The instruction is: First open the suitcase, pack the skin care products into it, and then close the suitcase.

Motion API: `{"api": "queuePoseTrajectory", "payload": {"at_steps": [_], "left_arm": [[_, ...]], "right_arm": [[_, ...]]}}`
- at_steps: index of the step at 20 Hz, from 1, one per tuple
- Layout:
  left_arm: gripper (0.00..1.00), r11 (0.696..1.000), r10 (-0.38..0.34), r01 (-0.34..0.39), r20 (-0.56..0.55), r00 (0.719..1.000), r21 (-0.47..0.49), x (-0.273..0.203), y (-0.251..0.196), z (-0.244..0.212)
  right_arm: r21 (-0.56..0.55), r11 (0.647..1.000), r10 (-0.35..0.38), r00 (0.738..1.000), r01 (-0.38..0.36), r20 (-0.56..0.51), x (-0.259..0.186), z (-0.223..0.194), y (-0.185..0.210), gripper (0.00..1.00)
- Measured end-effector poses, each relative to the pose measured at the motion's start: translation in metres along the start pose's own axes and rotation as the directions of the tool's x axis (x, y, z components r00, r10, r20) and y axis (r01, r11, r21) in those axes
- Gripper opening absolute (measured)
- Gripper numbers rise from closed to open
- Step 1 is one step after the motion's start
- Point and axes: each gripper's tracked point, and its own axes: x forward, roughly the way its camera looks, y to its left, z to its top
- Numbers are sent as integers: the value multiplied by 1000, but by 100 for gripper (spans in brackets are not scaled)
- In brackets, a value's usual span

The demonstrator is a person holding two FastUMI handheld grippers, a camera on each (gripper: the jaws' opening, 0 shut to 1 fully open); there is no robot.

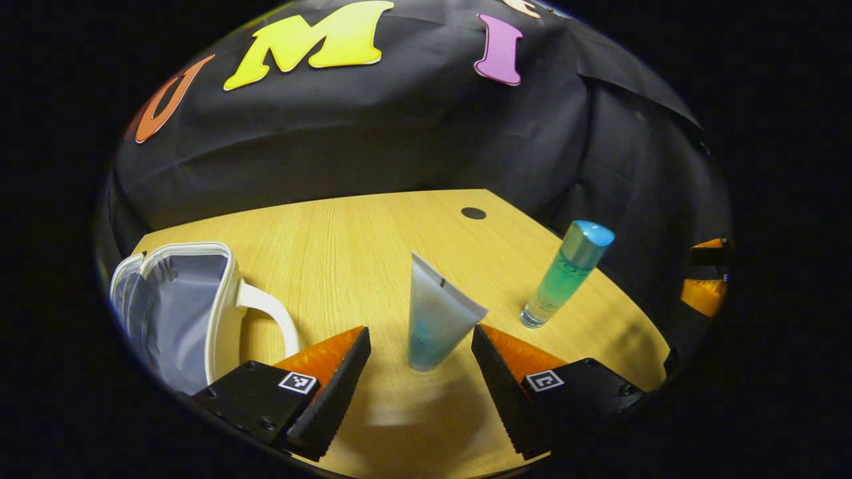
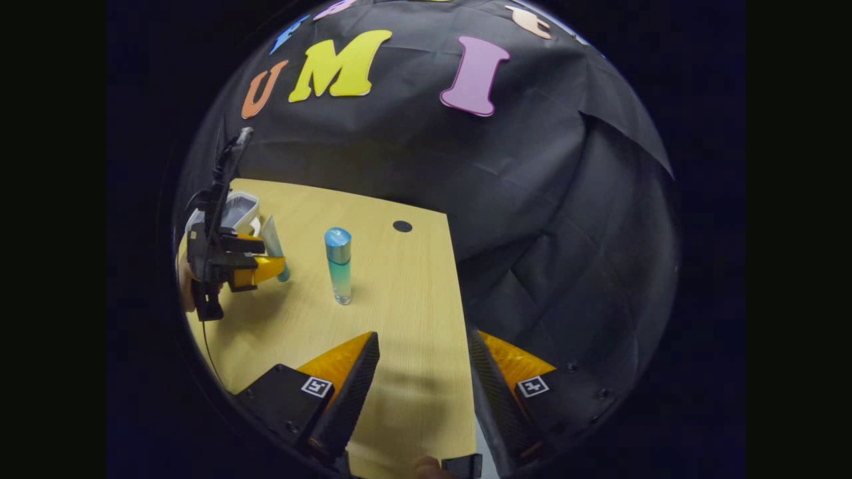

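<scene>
A: What is seen nearest in the left gripper view?

B: The left gripper [image 1: 421, 346] is held wide open, low over the wooden surface [image 1: 373, 246]. A pale tube [image 1: 436, 313] is stood on its cap between the two fingers, tilted a little; no contact with either finger can be made out, and nothing is gripped.

A: And to the sides?

B: To the left, the white suitcase [image 1: 180, 313] is seen open, its grey lining exposed and its white handle [image 1: 273, 316] turned toward the gripper. To the right and a little farther, a clear bottle [image 1: 566, 276] with a blue cap is stood upright on the surface, apart from the tube.

A: What is shown in the right gripper view?

B: The right gripper [image 2: 423, 372] is spread wide with nothing between its fingers, and is held over the near right edge of the surface [image 2: 399, 319]. Farther off, the bottle [image 2: 339, 266] is seen standing near the middle. Beyond it to the left, the left gripper [image 2: 263, 266] is seen around the tube [image 2: 274, 247], with the suitcase [image 2: 239, 206] just behind. A small dark round hole [image 2: 402, 226] is found near the far edge.
</scene>
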Motion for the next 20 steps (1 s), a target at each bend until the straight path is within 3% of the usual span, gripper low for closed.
{"api": "queuePoseTrajectory", "payload": {"at_steps": [1,2,4,7,8,13,20], "left_arm": [[96,1000,16,-16,-1,1000,-3,7,2,-2],[86,1000,25,-25,-1,1000,-6,12,4,-4],[87,999,36,-36,10,999,-12,18,5,-2],[63,1000,3,-2,34,999,-20,20,-3,4],[47,1000,-5,6,31,1000,-22,20,-3,4],[40,1000,-4,4,-11,1000,4,2,-1,6],[39,997,37,-41,64,997,61,-76,4,62]], "right_arm": [[-7,1000,7,1000,-7,-2,4,-1,2,84],[-11,1000,12,1000,-12,-1,8,0,2,84],[-10,999,34,999,-34,6,14,4,8,84],[-12,998,68,998,-67,16,23,9,22,82],[-13,997,78,997,-77,19,25,11,26,84],[21,984,173,984,-174,48,40,33,65,84],[42,963,262,963,-265,67,89,61,120,82]]}}
